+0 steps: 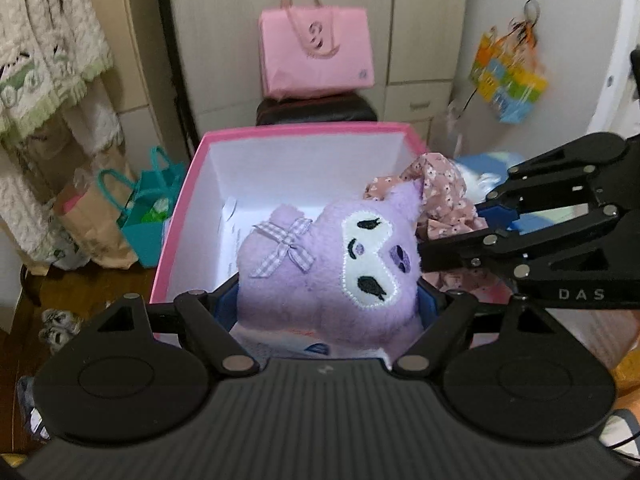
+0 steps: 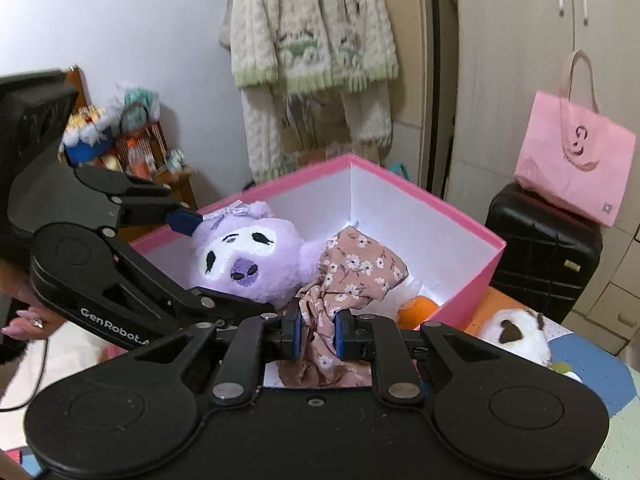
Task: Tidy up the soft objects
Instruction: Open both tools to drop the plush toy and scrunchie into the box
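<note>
The left gripper clamps a fluffy purple plush toy over the pink cardboard box with white inside; the right gripper, nearly closed, pinches a pink floral fabric piece at the box's near edge

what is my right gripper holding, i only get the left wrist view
Observer: The right gripper is shut on the floral cloth, pinched between both pads.
Operator: anything else in there i can't see
Observer: An orange object seems to lie inside the pink box, against its right wall.
Operator: and outside it
Observer: A white plush with a brown heart-shaped patch lies just right of the box.
</note>
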Motion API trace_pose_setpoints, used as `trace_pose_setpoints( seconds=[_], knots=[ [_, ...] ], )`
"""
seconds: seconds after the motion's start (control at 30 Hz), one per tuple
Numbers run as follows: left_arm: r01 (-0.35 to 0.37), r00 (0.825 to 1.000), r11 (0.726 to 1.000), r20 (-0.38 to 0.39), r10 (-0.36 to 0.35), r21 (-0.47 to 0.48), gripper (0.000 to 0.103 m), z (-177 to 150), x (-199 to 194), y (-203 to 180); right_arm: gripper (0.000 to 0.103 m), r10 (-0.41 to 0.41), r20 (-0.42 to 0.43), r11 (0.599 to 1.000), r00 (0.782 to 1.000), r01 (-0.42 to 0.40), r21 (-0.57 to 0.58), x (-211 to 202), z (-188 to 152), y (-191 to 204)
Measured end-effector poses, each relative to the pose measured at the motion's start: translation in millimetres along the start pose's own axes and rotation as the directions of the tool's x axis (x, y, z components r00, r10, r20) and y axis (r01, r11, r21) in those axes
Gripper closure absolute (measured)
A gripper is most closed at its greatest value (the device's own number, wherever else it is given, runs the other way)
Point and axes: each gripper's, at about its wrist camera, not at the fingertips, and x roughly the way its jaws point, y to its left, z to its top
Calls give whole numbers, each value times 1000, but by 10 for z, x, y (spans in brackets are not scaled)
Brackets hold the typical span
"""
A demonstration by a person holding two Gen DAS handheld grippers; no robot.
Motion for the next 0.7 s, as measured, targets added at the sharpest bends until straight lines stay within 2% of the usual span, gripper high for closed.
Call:
trace_pose_setpoints(
  seconds=[0.2, 0.27, 0.3, 0.53, 0.7],
  knots=[
    [-81, 996, 996, -33, 82, 42, 17, -38, 109, 71, 77, -42, -38, 997, 998, 40, -59, 190, 41, 85],
    [-107, 993, 993, -38, 108, 46, 14, -54, 116, 87, 61, -56, -38, 996, 998, 53, -71, 193, 34, 97],
    [-114, 993, 992, -38, 116, 46, 13, -68, 113, 91, 57, -67, -34, 995, 997, 65, -74, 187, 28, 108],
    [-109, 994, 993, -26, 110, 43, 11, -146, -34, 94, 37, -94, -16, 990, 995, 92, -103, 63, 4, 193],
    [-96, 995, 994, -11, 96, 45, 9, -190, -216, 59, 32, -117, -8, 985, 993, 115, -128, -72, -11, 283]
  ],
)
